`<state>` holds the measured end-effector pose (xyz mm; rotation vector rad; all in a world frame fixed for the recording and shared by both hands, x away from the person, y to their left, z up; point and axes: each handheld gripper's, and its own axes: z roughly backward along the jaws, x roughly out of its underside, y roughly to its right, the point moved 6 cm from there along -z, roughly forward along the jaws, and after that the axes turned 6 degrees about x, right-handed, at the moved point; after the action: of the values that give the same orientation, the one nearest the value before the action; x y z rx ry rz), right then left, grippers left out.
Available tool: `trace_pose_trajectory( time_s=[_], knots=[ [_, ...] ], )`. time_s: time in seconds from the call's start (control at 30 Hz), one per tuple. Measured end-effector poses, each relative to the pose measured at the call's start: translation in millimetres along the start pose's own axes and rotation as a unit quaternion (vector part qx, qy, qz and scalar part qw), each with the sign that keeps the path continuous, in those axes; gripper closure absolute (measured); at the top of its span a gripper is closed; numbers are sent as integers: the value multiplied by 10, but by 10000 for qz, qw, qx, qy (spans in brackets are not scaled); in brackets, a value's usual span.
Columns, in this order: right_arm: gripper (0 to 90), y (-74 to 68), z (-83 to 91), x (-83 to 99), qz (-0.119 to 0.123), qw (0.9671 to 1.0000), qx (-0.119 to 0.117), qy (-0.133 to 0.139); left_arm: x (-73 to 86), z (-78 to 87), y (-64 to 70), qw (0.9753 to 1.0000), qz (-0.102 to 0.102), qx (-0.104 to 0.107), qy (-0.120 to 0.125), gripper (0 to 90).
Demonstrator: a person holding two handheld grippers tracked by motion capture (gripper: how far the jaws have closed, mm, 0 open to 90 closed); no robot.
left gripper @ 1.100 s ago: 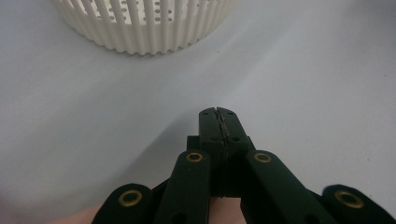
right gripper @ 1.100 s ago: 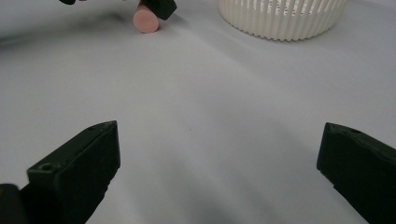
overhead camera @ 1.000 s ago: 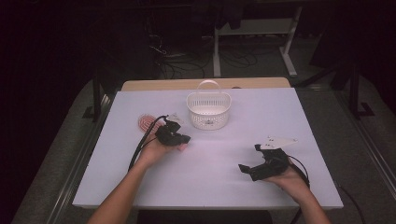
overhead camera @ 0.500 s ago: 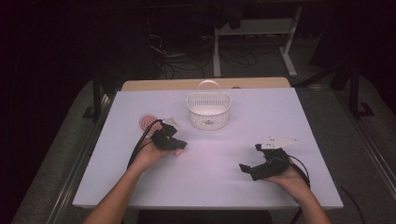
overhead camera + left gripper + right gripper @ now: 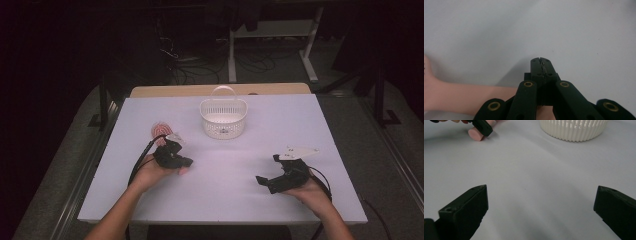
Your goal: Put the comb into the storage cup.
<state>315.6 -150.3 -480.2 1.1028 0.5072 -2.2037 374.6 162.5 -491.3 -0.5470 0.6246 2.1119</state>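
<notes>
A pink brush lies on the white table [image 5: 225,170] at the left, with its round head [image 5: 160,129] farther away and its handle [image 5: 461,96] running toward the person. My left gripper [image 5: 186,161] is shut, its jaws pressed together with nothing between them [image 5: 541,61]. It sits just over the handle, whose end [image 5: 475,133] pokes out beside the jaw. My right gripper [image 5: 261,180] rests low at the front right and is open, its jaws [image 5: 541,207] wide apart over bare table.
A white slatted basket [image 5: 223,117] with a handle stands at the back middle of the table and looks empty; its wall shows at the far side in the right gripper view [image 5: 574,128]. Dark floor and table legs lie beyond the far edge.
My left gripper has drawn back toward the person and slightly left, uncovering more of the pink brush head. The right gripper has stayed put.
</notes>
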Motion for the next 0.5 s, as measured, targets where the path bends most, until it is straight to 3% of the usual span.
trace_pose_trajectory(
  time_s=[0.5],
  knots=[
    [0,-8,-2,4,14,10000,-13,-17,266,204,94,9999,-55,-128,-75,900]
  ],
)
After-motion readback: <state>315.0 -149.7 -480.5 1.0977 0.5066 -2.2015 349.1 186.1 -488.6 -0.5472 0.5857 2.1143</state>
